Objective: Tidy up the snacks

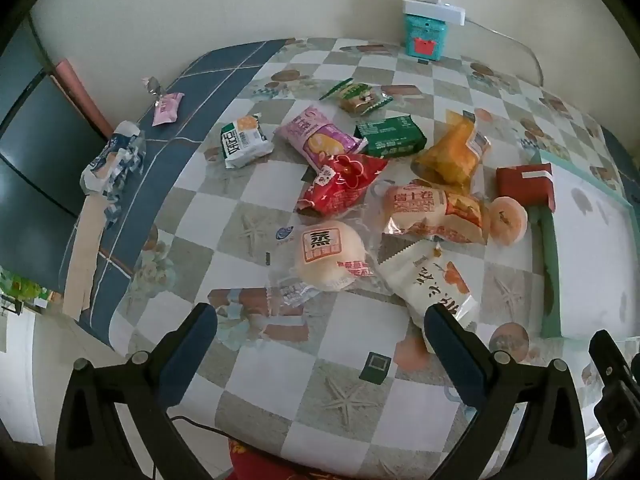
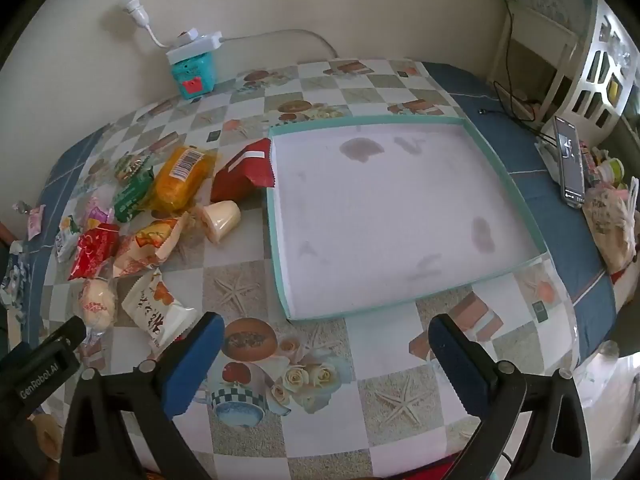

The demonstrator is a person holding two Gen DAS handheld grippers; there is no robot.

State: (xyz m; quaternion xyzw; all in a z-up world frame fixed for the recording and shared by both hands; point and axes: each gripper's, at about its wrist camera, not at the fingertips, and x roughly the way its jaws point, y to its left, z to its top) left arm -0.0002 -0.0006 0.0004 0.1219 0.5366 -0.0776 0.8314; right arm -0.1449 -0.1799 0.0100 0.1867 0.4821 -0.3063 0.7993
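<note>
Several wrapped snacks lie in a loose pile on the checked tablecloth: a round steamed bun (image 1: 329,254), a white packet with an orange flower (image 1: 434,286), a red packet (image 1: 342,185), an orange packet (image 1: 450,156), a green packet (image 1: 390,135). The pile also shows in the right wrist view (image 2: 144,216). A shallow teal-rimmed tray (image 2: 276,248) lies empty to the pile's right, its white floor stained. My left gripper (image 1: 320,320) is open just in front of the bun. My right gripper (image 2: 326,330) is open and empty before the tray's near edge.
A teal box with a white power strip on it (image 1: 424,36) stands at the back wall. A pink packet (image 1: 167,108) and a crumpled wrapper (image 1: 116,160) lie at the table's left edge. A phone (image 2: 568,160) and a bag (image 2: 610,228) sit at the right.
</note>
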